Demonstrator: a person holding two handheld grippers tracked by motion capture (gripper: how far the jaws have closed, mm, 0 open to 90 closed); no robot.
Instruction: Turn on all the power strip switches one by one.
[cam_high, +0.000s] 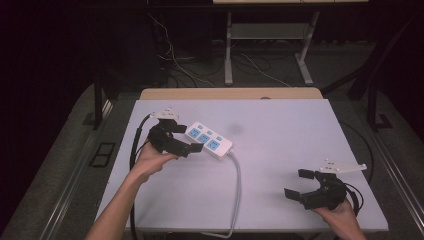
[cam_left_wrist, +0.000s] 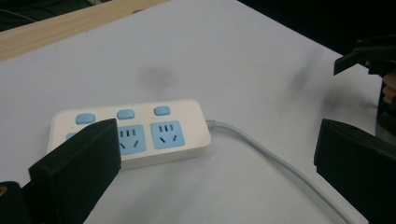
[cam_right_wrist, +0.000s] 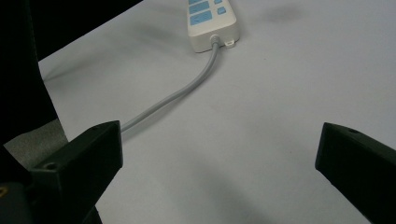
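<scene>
At the left, the left gripper, black with its two jaws spread wide apart and gripping nothing, sits low over the white table beside the near end of the cream plastic power strip with pale blue sockets and buttons, one jaw overlapping that end, presumably lined up to seize the strip. The strip's grey cable leaves its far end and runs between the two tools toward the table's near edge. At the right, well apart from strip and cable, the right gripper hangs with jaws likewise parted and empty, apparently held in reserve.
</scene>
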